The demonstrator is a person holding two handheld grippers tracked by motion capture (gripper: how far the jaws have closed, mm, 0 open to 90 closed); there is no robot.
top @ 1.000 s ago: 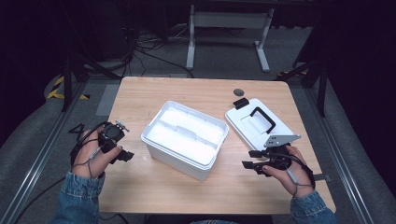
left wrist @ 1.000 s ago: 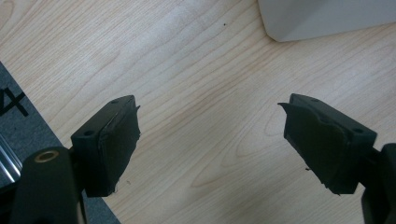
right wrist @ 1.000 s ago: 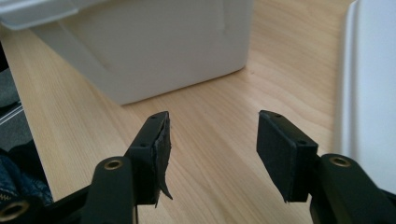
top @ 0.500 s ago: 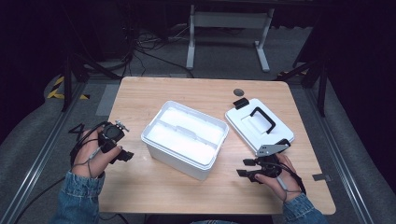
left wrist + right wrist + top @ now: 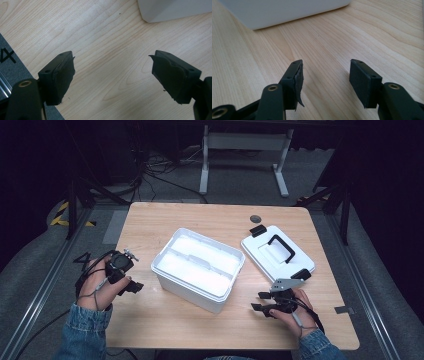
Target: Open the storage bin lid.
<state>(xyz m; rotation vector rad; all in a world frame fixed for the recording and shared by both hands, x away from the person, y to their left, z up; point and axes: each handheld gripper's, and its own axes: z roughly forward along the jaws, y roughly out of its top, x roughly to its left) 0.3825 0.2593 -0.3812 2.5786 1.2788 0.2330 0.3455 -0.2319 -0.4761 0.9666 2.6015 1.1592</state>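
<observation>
An open white box (image 5: 198, 268) is seen in the middle of the wooden desk (image 5: 165, 320), and its lid (image 5: 278, 253) is laid flat just beside it. The left tool (image 5: 131, 285) and the right tool (image 5: 261, 302) are held spread, with nothing between the jaws, on either side of the box.

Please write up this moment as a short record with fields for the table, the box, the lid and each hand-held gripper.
table: light wooden top, seen from above
box: white open box, near the middle, interior looks white, contents cannot be told
lid: white lid with black handle, flat on the table to the box's right, apart from it
small item: dark round object behind the lid
left hand-held gripper: open, holding nothing, over bare wood left of the box
right hand-held gripper: open, holding nothing, low over the wood, in front of the lid
</observation>
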